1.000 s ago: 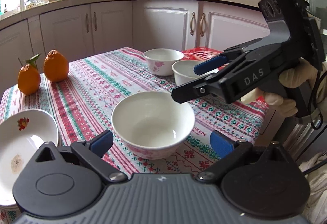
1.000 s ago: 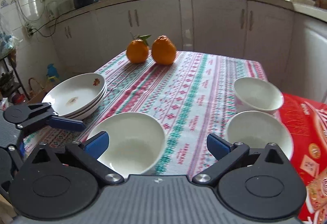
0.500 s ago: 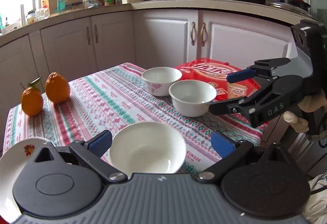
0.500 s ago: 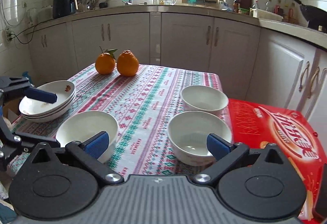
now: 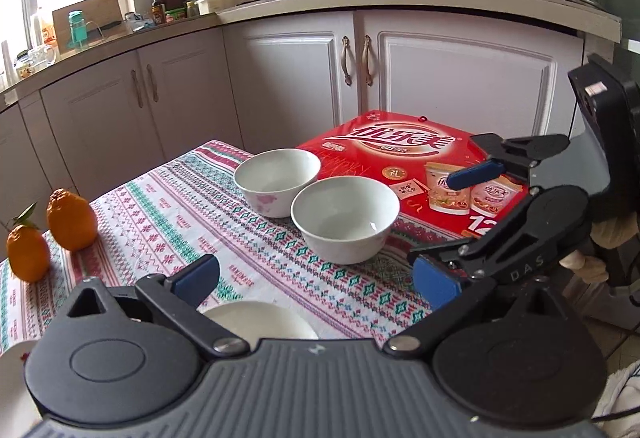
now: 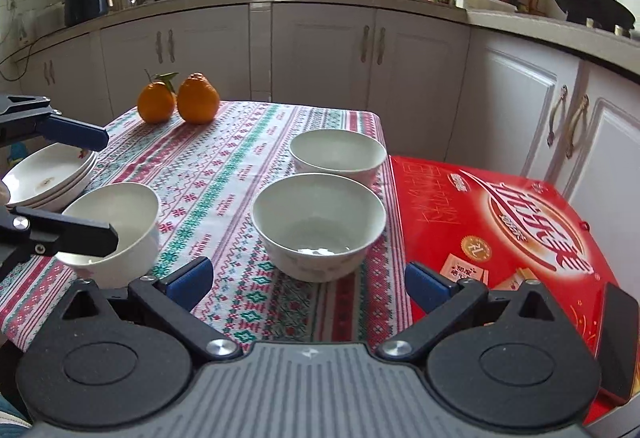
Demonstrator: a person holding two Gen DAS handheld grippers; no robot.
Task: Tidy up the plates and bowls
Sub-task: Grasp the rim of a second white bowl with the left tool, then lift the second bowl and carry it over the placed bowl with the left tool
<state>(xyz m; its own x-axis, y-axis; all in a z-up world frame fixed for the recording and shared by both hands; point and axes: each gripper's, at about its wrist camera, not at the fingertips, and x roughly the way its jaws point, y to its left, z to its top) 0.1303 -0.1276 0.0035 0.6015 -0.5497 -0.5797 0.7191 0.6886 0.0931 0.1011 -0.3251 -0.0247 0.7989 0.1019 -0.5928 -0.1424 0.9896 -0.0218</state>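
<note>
A home kitchen with white cabinets, a wok and steel pot on the stove, and in front a surface [image 6: 248, 158] under a patterned red-and-green tablecloth. Three white ceramic bowls on it: the nearest bowl [image 6: 318, 224] straight ahead of the right gripper [image 6: 308, 280], the far bowl [image 6: 338, 154] just behind it and close to touching, and the left bowl [image 6: 114, 226] well apart toward the left edge, beside a stack of plates [image 6: 50, 178] with a small flower print. Two oranges [image 6: 178, 100] at the far corner; a red gift box [image 6: 508, 222] just beside the two bowls on the right. Right fingers spread wide, holding nothing, short of the nearest bowl. Left gripper [image 5: 316, 278] likewise spread and empty, hovering above the left bowl, only its rim [image 5: 260, 320] showing between the fingers. Glazed ceramic, so probably stiff, moderately heavy, slick and prone to chipping if knocked against another bowl. Best hold likely a pinch across the thin rim wall, one finger inside and one outside, at the near side, squeezed firmly because of the glaze. Nesting bowl into bowl calls for a level carry and a gentle set-down; the close neighbour behind leaves little room for the outer finger on that side.
</note>
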